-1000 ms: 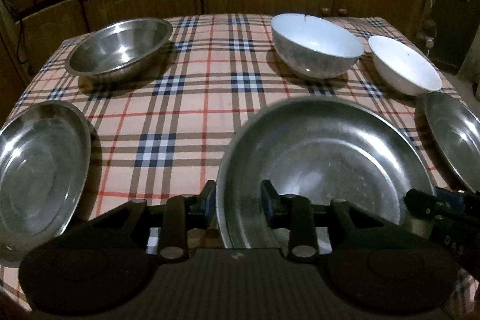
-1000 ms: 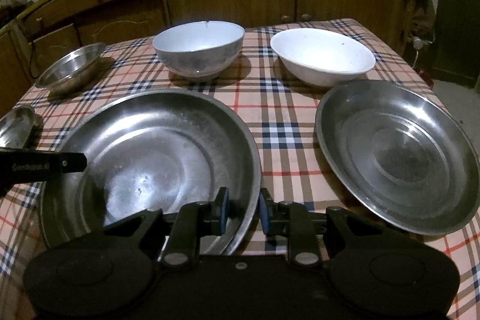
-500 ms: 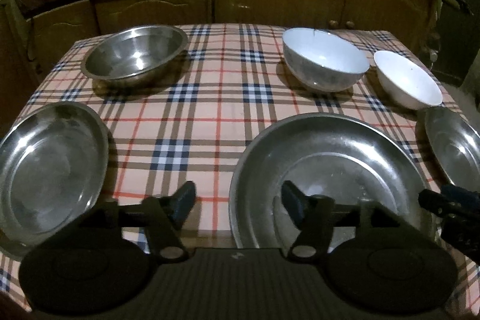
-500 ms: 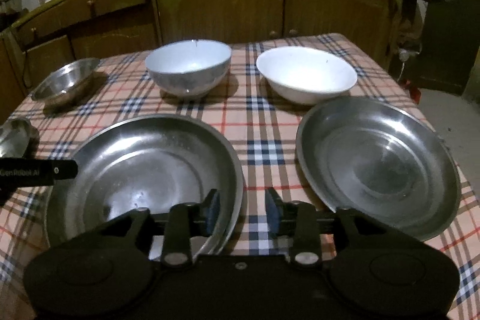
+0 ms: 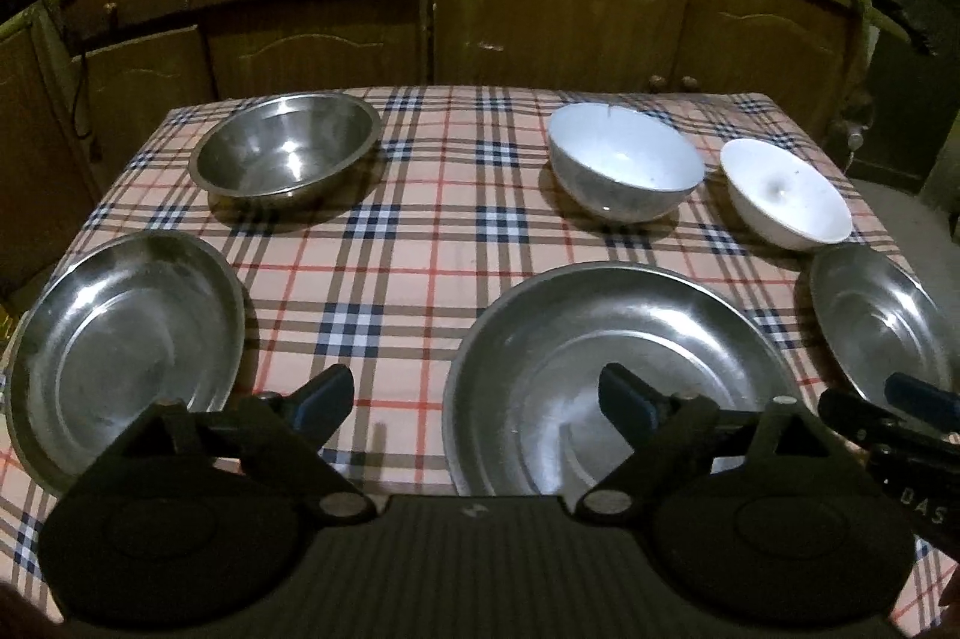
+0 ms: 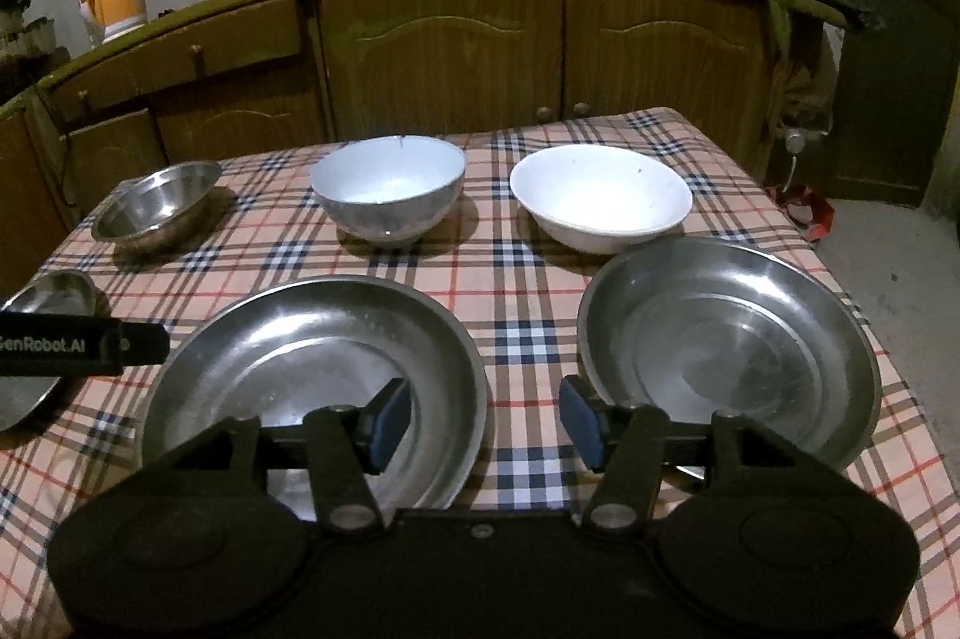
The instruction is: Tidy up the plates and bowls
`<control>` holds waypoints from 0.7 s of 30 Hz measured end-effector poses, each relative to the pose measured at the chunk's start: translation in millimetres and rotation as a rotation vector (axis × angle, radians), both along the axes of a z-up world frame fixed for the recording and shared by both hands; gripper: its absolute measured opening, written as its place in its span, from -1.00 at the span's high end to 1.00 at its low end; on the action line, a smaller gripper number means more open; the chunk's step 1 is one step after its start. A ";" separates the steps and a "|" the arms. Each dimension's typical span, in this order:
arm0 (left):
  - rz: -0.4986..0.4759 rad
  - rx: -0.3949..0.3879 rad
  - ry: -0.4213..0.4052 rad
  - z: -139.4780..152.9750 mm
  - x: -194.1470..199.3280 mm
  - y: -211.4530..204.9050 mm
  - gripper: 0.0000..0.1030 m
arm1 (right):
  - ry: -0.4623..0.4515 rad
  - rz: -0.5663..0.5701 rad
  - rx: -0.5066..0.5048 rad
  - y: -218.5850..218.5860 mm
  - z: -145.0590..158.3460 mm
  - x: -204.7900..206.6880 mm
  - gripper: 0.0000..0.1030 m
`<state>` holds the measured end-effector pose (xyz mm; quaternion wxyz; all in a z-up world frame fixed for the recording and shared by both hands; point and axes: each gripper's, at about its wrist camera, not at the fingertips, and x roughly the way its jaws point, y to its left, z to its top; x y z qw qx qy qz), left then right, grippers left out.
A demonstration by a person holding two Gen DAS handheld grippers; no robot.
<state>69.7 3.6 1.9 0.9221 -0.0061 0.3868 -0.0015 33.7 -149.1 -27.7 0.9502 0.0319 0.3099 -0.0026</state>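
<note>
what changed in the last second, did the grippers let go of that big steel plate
Yes. Both grippers were pinching the near rim of the big steel plate a second ago; the left gripper and right gripper have just been opening and now stand open with nothing pressed between the pads. Both have also lifted and pulled back, so more of the room shows. The plates and bowls on the checked tablecloth have not shifted.

Gripper bodies hide the large plate's (image 5: pixel 630 339) near rim.
</note>
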 end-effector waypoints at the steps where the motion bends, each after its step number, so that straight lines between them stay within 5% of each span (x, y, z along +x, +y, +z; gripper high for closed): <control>1: 0.000 0.000 -0.002 1.2 -1.6 -1.1 -0.80 | -0.003 0.000 0.002 -0.6 1.4 -1.7 -0.32; 21: 0.001 -0.024 -0.029 16.8 -14.5 -21.8 -0.86 | -0.019 -0.015 0.027 -18.8 14.5 -19.0 -0.37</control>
